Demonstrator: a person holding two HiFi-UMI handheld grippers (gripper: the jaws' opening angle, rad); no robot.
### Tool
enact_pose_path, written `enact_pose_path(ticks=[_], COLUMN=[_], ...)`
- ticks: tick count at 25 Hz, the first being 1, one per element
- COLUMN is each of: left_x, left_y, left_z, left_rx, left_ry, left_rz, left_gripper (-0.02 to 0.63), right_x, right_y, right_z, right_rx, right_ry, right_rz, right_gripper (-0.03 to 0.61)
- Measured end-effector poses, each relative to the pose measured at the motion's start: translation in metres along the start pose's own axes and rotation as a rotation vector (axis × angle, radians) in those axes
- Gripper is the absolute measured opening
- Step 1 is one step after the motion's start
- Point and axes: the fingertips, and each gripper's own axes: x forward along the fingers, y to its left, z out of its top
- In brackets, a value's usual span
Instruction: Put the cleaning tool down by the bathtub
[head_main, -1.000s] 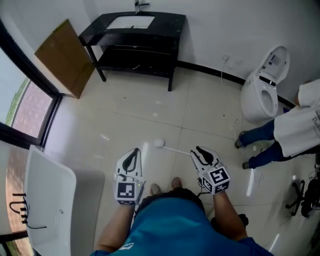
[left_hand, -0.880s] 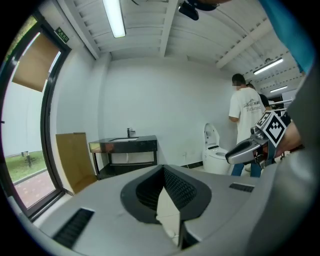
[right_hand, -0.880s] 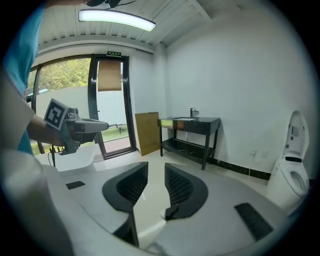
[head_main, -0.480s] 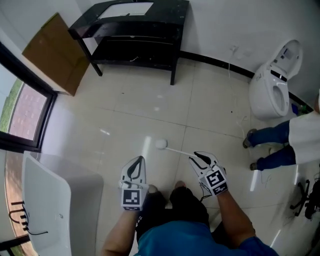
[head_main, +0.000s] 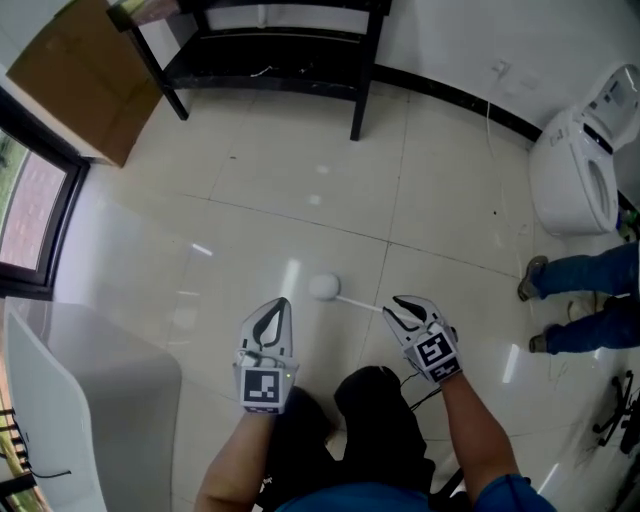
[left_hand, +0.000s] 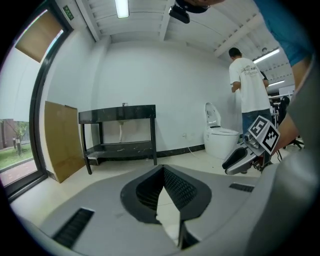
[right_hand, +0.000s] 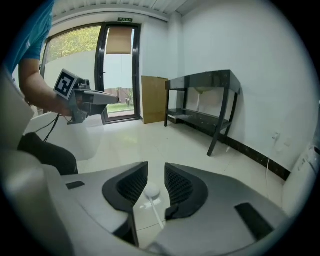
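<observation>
Right gripper (head_main: 391, 306) clamps cleaning brush (head_main: 323, 287) handle. Left gripper (head_main: 279, 303) closed, empty. Bathtub (head_main: 100, 385) at left fills more frame than before.

The cleaning tool (head_main: 323, 287) between the jaws of the right gripper (head_main: 393, 303) is all white, both its round ball and its thin stick. The right gripper and the left gripper (head_main: 278, 303) are pale grey, with black pads (right_hand: 132, 186) covered in tiny ridges. Each has a cube (head_main: 436, 352) with black and white squares. Under the jaws, the floor (head_main: 250, 170) is shiny cream tiles with thin dark lines. Far ahead of the jaws, the table (head_main: 300, 70) is black and the board (head_main: 75, 75) is brown. Left of the left jaws, the bathtub (head_main: 90, 390) is white. Far right of the right jaws, the toilet (head_main: 575, 170) is white too.
</observation>
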Motion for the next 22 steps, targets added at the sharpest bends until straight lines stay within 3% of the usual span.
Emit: enact_pose_path(ticks=[5, 11, 15, 18, 22], left_x=[0.061, 0.090, 0.099, 0.102, 0.102], left_y=[0.008, 0.020, 0.030, 0.023, 0.012], left_z=[-0.106, -0.188, -0.198, -0.204, -0.212], left_rx=[0.060, 0.027, -0.030, -0.018, -0.025], left_ry=[0.017, 0.059, 0.040, 0.050, 0.078], left_rz=[-0.019, -0.007, 0.002, -0.031, -0.062], left_gripper=[-0.008, -0.006, -0.006, -0.006, -0.006], right_x=[0.108, 0.208, 0.262, 0.283, 0.294], right_y=[-0.001, 0.009, 0.011, 0.015, 0.014], right_z=[-0.122, -0.256, -0.334, -0.386, -0.417], right_rx=[-0.049, -0.066, -0.094, -0.122, -0.171], right_ry=[0.095, 0.253, 0.364, 0.478, 0.531], right_rz=[0.067, 0.130, 0.160, 0.191, 0.172], right_gripper=[0.130, 0.149, 0.164, 0.175, 0.196])
